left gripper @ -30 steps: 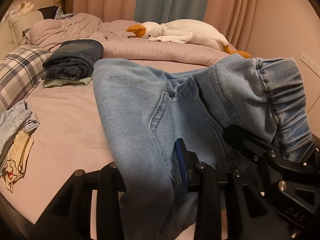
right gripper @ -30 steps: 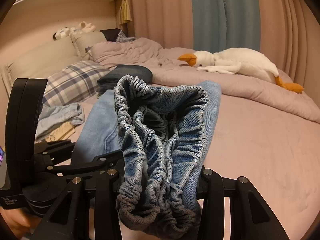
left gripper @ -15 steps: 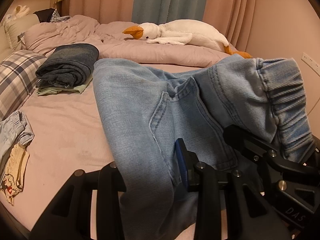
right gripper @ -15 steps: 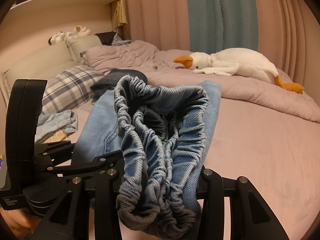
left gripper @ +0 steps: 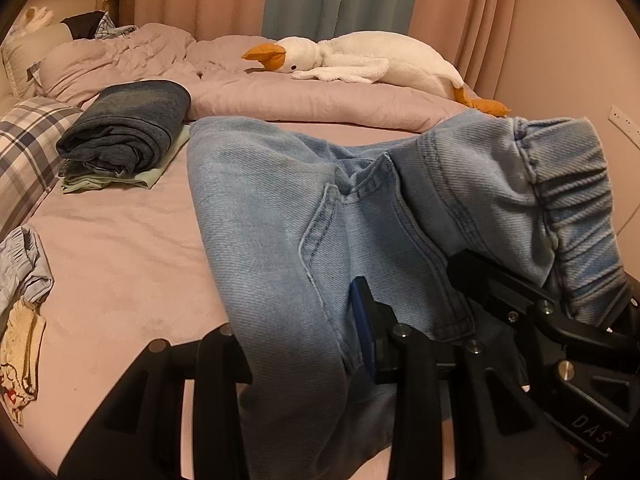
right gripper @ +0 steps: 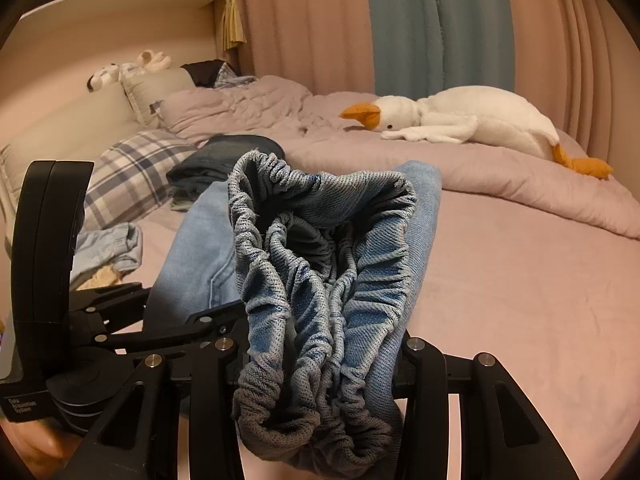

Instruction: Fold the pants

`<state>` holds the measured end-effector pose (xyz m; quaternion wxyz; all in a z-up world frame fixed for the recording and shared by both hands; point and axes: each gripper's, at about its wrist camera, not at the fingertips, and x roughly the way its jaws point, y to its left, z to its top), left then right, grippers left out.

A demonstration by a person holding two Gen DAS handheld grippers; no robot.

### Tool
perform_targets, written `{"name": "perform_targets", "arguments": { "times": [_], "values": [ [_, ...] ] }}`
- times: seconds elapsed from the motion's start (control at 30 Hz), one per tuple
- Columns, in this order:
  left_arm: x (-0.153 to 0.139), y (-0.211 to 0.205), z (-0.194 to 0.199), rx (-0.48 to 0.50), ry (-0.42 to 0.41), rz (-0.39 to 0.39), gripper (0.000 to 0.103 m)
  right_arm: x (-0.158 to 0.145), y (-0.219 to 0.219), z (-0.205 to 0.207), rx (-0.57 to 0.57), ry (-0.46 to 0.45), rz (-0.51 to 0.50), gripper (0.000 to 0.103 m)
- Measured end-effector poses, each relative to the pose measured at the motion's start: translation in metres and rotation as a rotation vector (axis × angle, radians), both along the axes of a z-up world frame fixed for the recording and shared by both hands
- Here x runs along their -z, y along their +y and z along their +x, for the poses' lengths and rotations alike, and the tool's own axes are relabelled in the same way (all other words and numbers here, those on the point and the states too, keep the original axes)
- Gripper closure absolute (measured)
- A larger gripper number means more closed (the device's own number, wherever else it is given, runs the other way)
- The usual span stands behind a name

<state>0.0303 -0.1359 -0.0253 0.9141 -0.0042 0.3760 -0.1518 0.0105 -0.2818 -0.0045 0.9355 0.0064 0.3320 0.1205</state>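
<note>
Light blue jeans [left gripper: 280, 216] with an elastic waistband lie across the pink bed, legs stretching away toward the duvet. My left gripper [left gripper: 316, 364] is shut on the denim near the crotch seam and holds it off the bed. My right gripper [right gripper: 320, 364] is shut on the bunched elastic waistband [right gripper: 320, 248], which stands up between its fingers. The right gripper also shows in the left wrist view [left gripper: 532, 320], close beside the left one. The left gripper's body appears in the right wrist view [right gripper: 52, 280].
A stack of folded dark jeans [left gripper: 128, 128] on a green garment sits at the far left. A plaid pillow [left gripper: 20, 152] and loose clothes [left gripper: 20, 272] lie at the left. A rolled duvet [left gripper: 320, 100] and a white goose plush [left gripper: 360, 56] lie at the back. A wall [left gripper: 580, 60] is at the right.
Both grippers, still holding the jeans, have shifted slightly to the right along the bed; the folded stack and pillow have slid left in view. The grips are unchanged.
</note>
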Motion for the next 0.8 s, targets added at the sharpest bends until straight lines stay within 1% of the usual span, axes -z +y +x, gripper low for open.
{"name": "perform_targets", "arguments": {
  "times": [0.8],
  "values": [
    [0.013, -0.012, 0.032, 0.018, 0.02, 0.012, 0.068, 0.014, -0.008, 0.026, 0.026, 0.023, 0.016, 0.058]
  ]
}}
